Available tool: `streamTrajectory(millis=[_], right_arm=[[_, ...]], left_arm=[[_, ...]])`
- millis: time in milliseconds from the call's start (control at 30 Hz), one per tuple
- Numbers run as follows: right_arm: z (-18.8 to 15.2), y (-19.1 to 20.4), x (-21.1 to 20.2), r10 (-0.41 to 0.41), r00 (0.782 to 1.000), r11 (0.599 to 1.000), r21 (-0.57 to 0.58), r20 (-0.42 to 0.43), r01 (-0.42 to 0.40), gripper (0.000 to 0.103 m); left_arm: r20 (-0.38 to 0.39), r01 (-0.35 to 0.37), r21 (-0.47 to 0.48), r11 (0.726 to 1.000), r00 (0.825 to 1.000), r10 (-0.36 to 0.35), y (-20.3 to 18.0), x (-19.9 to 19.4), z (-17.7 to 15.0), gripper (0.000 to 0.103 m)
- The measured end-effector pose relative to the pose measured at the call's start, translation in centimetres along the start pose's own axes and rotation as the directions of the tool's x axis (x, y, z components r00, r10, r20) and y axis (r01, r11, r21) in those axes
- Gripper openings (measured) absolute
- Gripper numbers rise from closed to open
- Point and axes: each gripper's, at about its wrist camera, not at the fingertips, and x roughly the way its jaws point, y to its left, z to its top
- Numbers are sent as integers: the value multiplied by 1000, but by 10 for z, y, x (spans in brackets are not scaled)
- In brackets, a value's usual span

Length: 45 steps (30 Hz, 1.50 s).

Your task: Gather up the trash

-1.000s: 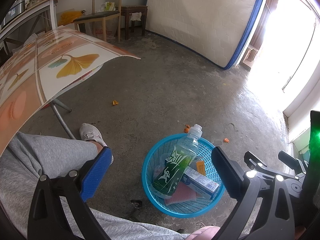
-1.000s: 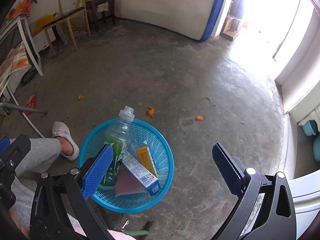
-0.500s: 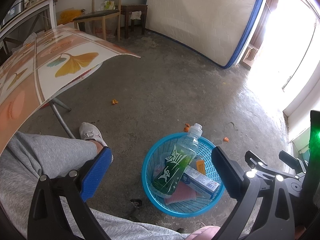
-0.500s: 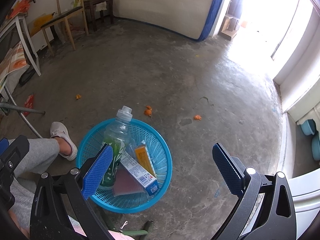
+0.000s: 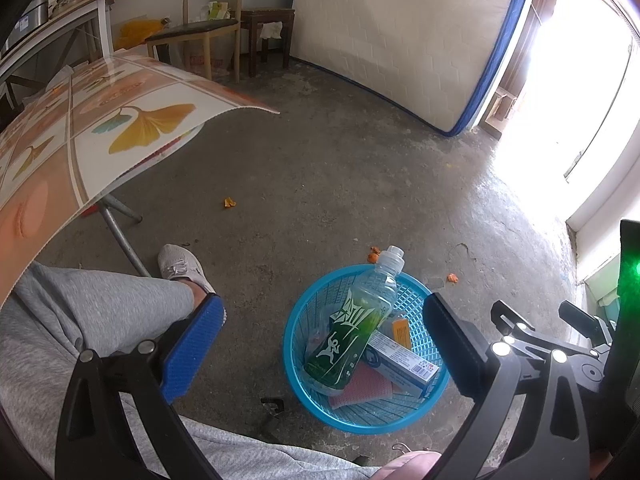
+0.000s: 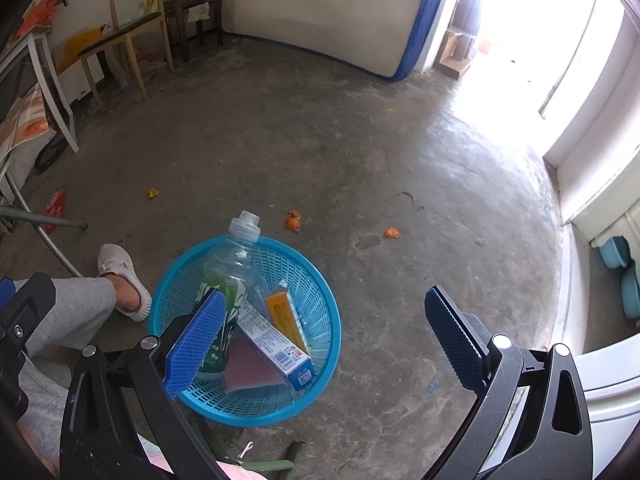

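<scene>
Blue basket [image 6: 320, 392], green-labelled bottle [image 6: 228, 280], boxes, perhaps red card

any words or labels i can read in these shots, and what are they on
None can be read for sure.
Green bottle: large white stylised characters on the label, not legible as words.
White and blue box in the blue basket: lines of print and a barcode, too small to read.
Orange box: print too blurred.
Red packet on the floor: marks too small.
Both grippers, left and right, open and unmarked.

Both wrist views above basket [image 5: 316, 404]
</scene>
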Motion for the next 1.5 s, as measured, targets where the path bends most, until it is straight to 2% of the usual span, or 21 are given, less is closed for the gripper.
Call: streamTrajectory(millis=[1500], right_arm=[[0, 3, 5, -2, 1000, 1000, 3, -20, 2, 95]], left_arm=[[1, -1, 2, 1000, 1000, 1, 0, 0, 0, 98]])
